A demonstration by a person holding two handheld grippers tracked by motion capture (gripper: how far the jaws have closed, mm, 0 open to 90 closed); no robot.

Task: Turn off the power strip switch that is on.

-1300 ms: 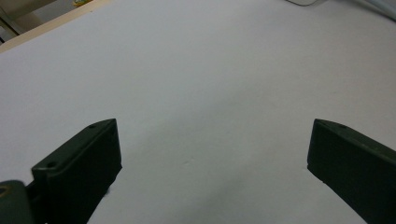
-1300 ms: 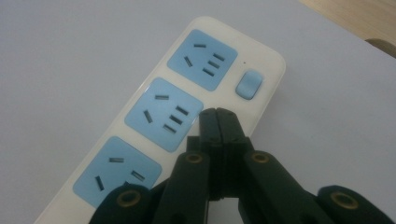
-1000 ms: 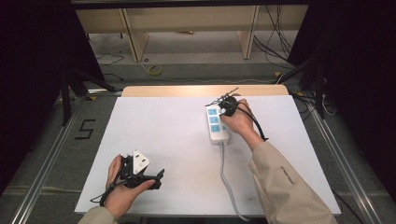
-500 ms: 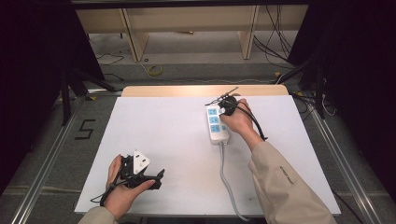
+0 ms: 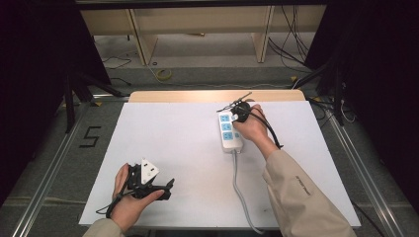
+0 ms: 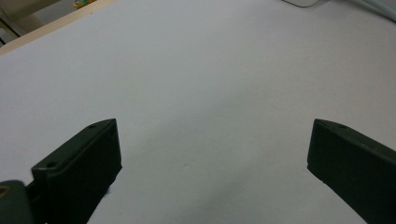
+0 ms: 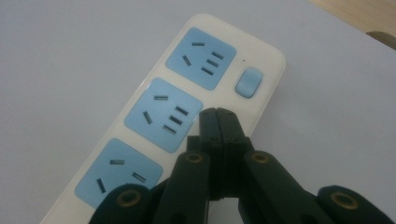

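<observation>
**Shut jaws over a power strip, open jaws near the front edge**

A white power strip (image 5: 230, 131) with three blue sockets lies on the right half of the white tabletop (image 5: 188, 148), its long side running away from the person. Its white cord (image 5: 239, 192) leaves the near end and trails off the front edge. In the right gripper view the strip (image 7: 187, 112) also shows a small blue switch (image 7: 248, 82) beside the socket at one end.

The right hand-held gripper (image 5: 240, 111) is at the strip's far end, held in the person's right hand (image 5: 254, 129). In its own view the right hand-held gripper (image 7: 218, 116) has its jaws pressed together with nothing between them, and their tips stand over the white edge of the strip, just beside the middle socket and near the switch. Whether the tips touch the strip cannot be told.

The left hand-held gripper (image 5: 165, 185) rests low by the front left part of the tabletop, in the left hand (image 5: 129, 197), well apart from the strip. Its own view shows the left hand-held gripper (image 6: 212, 158) with jaws spread wide over bare white surface, holding nothing.
</observation>
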